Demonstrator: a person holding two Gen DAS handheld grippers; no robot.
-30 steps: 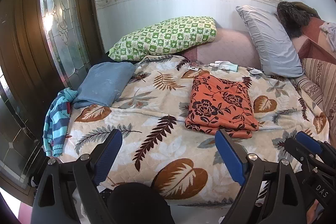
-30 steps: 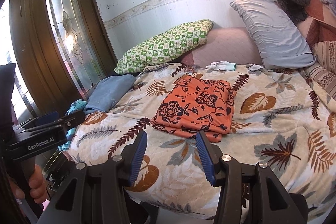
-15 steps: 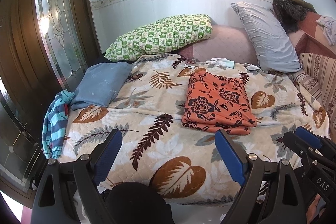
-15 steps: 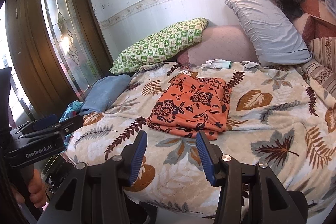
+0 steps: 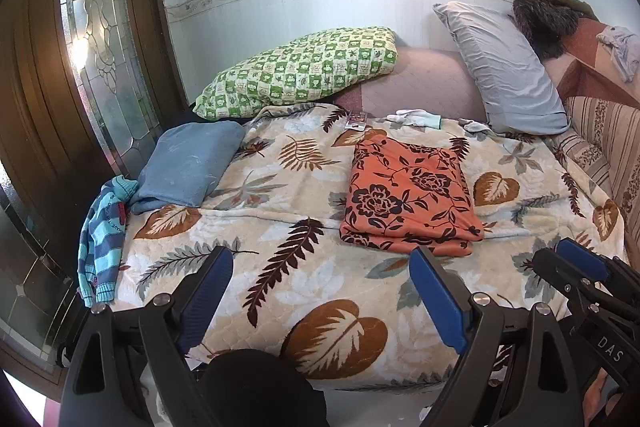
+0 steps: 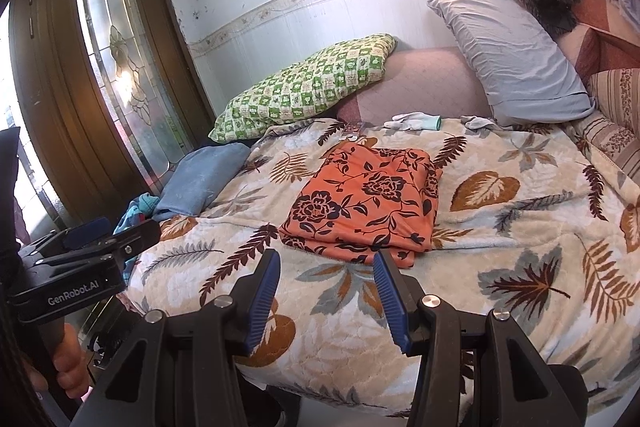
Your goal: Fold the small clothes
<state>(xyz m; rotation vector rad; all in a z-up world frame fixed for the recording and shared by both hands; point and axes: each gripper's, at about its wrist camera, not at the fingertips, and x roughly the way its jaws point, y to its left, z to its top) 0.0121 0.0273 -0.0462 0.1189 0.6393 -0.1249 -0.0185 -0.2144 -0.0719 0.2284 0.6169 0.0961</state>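
An orange garment with dark flowers [image 5: 408, 191] lies folded flat in the middle of the bed; it also shows in the right wrist view [image 6: 364, 203]. My left gripper [image 5: 320, 291] is open and empty, held over the bed's near edge, short of the garment. My right gripper [image 6: 326, 297] is open and empty, just short of the garment's near edge. A blue folded cloth [image 5: 188, 167] and a striped blue knit [image 5: 104, 231] lie at the bed's left edge.
A leaf-print blanket [image 5: 280, 255] covers the bed. A green checked pillow [image 5: 304, 71] and a grey pillow [image 5: 504, 71] lean at the back. Small white gloves [image 5: 416, 117] lie near the headboard. A glass-paned wooden door [image 5: 96, 39] stands left.
Both grippers have drawn back slightly from the bed, so the folded orange garment looks a little farther away. Both stay open and empty.
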